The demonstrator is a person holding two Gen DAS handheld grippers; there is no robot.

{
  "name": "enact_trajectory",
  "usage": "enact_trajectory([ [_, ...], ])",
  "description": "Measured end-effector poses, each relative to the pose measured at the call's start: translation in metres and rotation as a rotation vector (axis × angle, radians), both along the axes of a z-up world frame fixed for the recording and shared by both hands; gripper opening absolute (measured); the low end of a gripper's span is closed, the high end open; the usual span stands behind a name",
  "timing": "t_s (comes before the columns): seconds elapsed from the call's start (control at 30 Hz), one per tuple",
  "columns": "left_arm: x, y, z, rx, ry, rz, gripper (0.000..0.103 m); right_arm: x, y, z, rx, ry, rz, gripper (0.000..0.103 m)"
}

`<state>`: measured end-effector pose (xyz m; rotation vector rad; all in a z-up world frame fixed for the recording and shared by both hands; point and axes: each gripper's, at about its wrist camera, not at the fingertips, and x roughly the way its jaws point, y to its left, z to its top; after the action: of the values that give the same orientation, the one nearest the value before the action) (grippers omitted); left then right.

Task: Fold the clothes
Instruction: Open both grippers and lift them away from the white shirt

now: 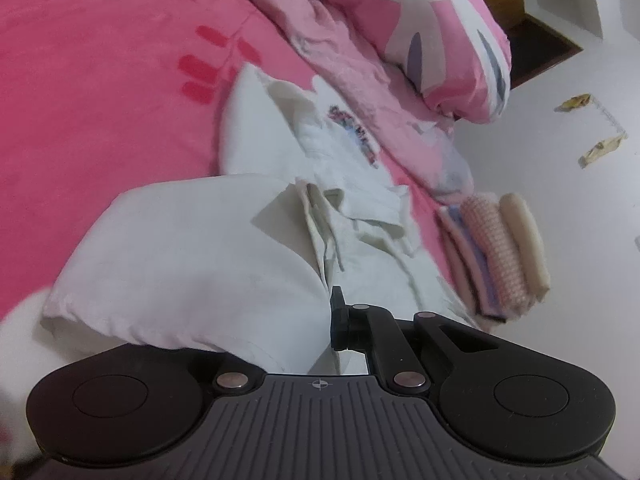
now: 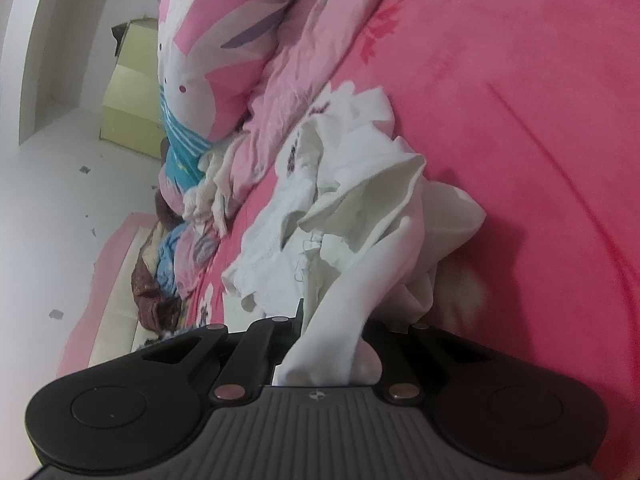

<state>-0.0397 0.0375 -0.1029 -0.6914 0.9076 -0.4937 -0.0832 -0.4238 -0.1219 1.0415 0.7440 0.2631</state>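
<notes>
Grippers both clamped on white garment (image 1: 180, 264) lying crumpled on pink bedspread (image 1: 88, 92). Left gripper (image 1: 316, 336) pinches a puffed fold, one finger hidden under cloth. Right gripper (image 2: 332, 344) fingers closed on a bunched strip of the same white garment (image 2: 360, 208). Beyond, folded stack (image 1: 496, 256) at bed edge, then pink-and-white pillow (image 1: 432, 36), wall farthest.

The garment (image 1: 192, 248) lies on the bed (image 1: 88, 80) — a folded stack (image 1: 496, 256) just right of it (at the bed's edge), the pillow (image 1: 432, 36) behind, crumpled bedding (image 1: 344, 72) between pillow and garment.
</notes>
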Motion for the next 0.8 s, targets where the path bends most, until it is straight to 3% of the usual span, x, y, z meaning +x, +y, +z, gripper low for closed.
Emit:
enact_trajectory([
  [0.17,-0.016,0.018,0.003,0.013,-0.001,0.004,0.023,-0.021,-0.002,-0.008,-0.025,0.047,-0.032,0.022],
  [0.23,-0.022,0.025,0.005,0.017,-0.002,0.006,0.041,-0.033,-0.007,-0.004,-0.022,0.033,-0.051,0.038],
  [0.3,-0.029,0.032,0.007,0.021,-0.003,0.008,0.069,-0.048,-0.012,0.005,-0.052,0.017,-0.074,0.061],
  [0.37,-0.035,0.039,0.008,0.025,-0.004,0.010,0.083,-0.067,-0.019,0.018,-0.114,0.002,-0.104,0.071],
  [0.43,-0.047,0.050,0.018,0.043,-0.055,0.018,0.095,-0.086,-0.028,0.030,-0.165,-0.013,-0.140,0.071],
  [0.57,-0.066,0.061,0.045,0.137,-0.210,0.050,0.096,-0.110,-0.040,0.052,-0.174,-0.071,-0.201,0.071],
  [0.67,-0.070,0.048,0.068,0.252,-0.353,-0.003,0.091,-0.112,-0.038,0.061,-0.124,-0.104,-0.197,0.066],
  [0.8,-0.067,0.012,0.081,0.283,-0.464,-0.111,0.086,-0.102,-0.025,0.048,-0.033,-0.058,-0.156,0.057],
])
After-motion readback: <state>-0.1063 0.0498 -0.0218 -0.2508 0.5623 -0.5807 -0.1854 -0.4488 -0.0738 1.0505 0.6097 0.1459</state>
